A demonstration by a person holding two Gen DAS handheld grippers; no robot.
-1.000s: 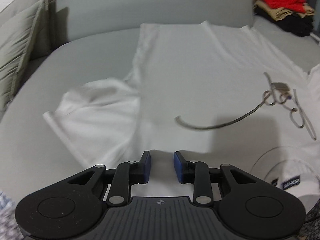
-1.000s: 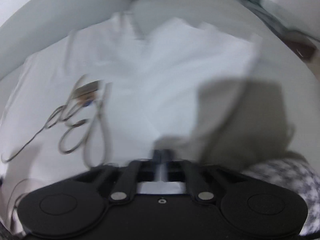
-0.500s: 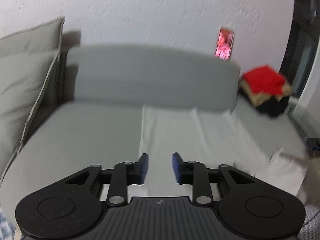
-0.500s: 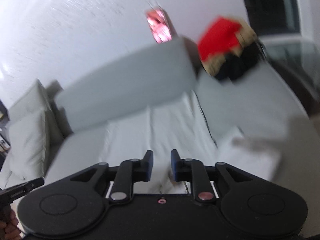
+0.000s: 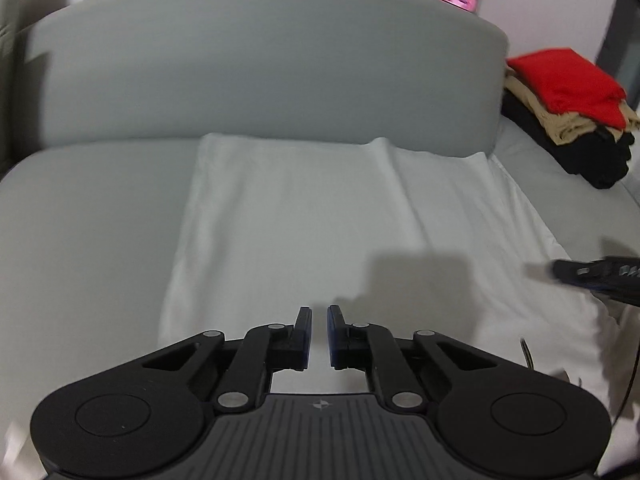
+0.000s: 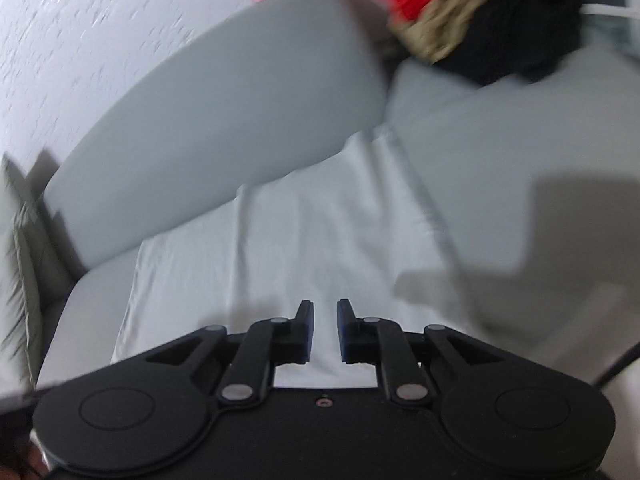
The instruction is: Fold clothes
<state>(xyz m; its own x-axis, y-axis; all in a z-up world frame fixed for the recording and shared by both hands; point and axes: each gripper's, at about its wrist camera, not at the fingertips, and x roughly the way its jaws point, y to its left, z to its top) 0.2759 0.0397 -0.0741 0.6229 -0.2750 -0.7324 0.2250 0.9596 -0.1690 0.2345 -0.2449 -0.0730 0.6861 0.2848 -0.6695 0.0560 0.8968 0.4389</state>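
**White garment flat on the sofa, both grippers empty above it**

I see a stack of folded clothes [image 5: 568, 116], red on top, at the sofa's far right, well apart from the white garment [image 5: 304, 216] spread on the grey sofa seat [image 5: 88, 232] against the backrest [image 5: 256, 64]. My left gripper [image 5: 317, 334] hovers over the garment's near edge, jaws slightly apart, holding nothing. My right gripper [image 6: 323, 330] likewise, tilted, jaws narrowly parted and empty.

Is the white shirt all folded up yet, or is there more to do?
Not finished. A folded pile with a red piece on top already sits on the sofa. The white shirt lies flat with its sides turned in. Left gripper and right gripper are open and empty. It has not been folded shorter or stacked.
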